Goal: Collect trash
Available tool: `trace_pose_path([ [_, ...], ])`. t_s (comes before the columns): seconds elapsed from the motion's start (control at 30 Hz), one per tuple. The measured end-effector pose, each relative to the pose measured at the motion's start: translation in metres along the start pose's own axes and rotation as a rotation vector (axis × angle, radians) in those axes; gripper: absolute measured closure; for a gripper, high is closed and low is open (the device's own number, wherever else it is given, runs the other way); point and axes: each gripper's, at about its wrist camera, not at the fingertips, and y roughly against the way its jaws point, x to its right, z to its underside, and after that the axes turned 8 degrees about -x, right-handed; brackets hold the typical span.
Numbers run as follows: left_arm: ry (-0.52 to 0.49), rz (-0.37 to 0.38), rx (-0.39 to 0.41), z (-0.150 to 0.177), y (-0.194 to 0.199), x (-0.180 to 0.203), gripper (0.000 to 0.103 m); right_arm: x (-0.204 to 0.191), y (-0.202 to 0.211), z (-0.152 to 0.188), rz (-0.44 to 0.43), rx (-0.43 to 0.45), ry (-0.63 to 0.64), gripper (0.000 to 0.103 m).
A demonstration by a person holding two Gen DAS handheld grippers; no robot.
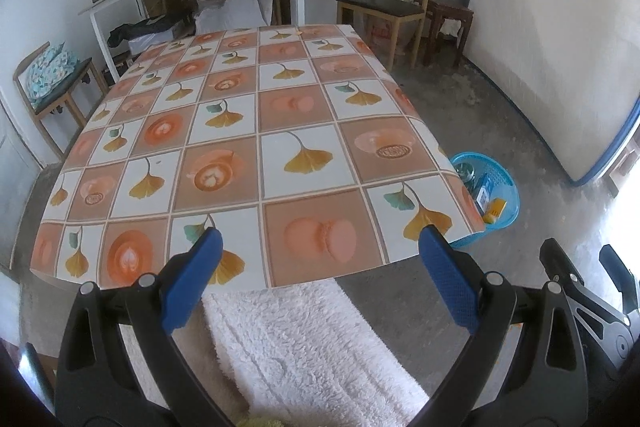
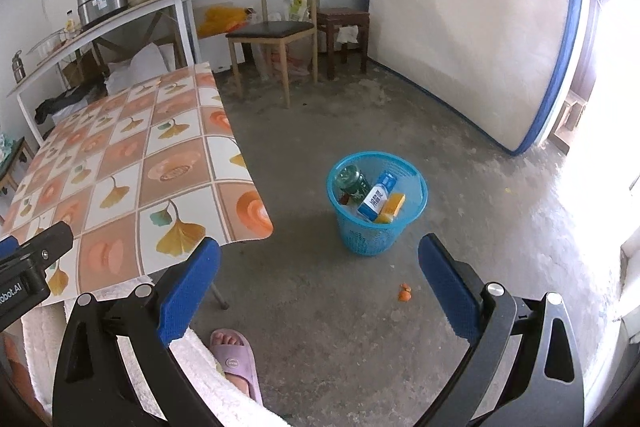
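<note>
Closest to you, under both pairs of fingers, lies the white fleecy garment [image 1: 304, 347] over your lap, and in the right wrist view your foot in a lilac slipper [image 2: 236, 359] shows just below the left-hand blue pad.

Your left gripper [image 1: 320, 247] stands wide apart with nothing between its blue pads [image 1: 192, 279]; they frame the near edge of the table [image 1: 248, 131], whose checked cloth of ginkgo leaves and peaches runs away ahead of the fingertips with only a small orange scrap [image 1: 298, 32] at its far edge.

Your right gripper [image 2: 320, 255] is likewise spread fully and holds nothing. Straight ahead of its fingers, between them and a little beyond, the blue basket [image 2: 416, 183] sits on the concrete floor beside the table's corner. Inside it you can see a green can [image 2: 352, 183], a blue and white carton [image 2: 378, 197] and a yellow box [image 2: 394, 205]. Just inside the right-hand pad, on the floor, lie small orange bits [image 2: 405, 293], possibly peel; they are too small to tell.
</note>
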Motion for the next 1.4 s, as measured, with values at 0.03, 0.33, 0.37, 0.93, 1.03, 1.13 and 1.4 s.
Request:
trace_pose_path([
  [0.03,-0.005,-0.004,-0.002,0.000,-0.001,0.001,0.008,0.001,0.000,0.001,0.004,-0.002,-0.003,0.006],
  [0.33,-0.047,-0.036,-0.007,0.003,0.002,0.010,0.008,0.013,-0.003,0.004,0.017,-0.015,-0.040,0.006],
  [0.37,-0.052,-0.042,-0.007,0.003,0.003,0.012,0.008,0.013,-0.004,0.003,0.017,-0.015,-0.039,0.006],
  [0.93,-0.096,-0.063,-0.029,0.001,-0.003,0.026,0.008,0.025,-0.004,-0.003,0.027,-0.009,-0.057,0.006],
  [1.03,-0.104,-0.061,-0.038,0.000,-0.005,0.028,0.008,0.023,-0.004,-0.004,0.020,-0.010,-0.049,0.006],
  [1.13,-0.105,-0.065,-0.035,0.000,-0.004,0.029,0.009,0.022,-0.005,-0.005,0.007,-0.015,-0.050,0.006],
  [1.4,-0.076,-0.066,-0.042,0.000,-0.005,0.024,0.008,0.016,-0.006,-0.005,-0.008,-0.021,-0.030,0.006],
])
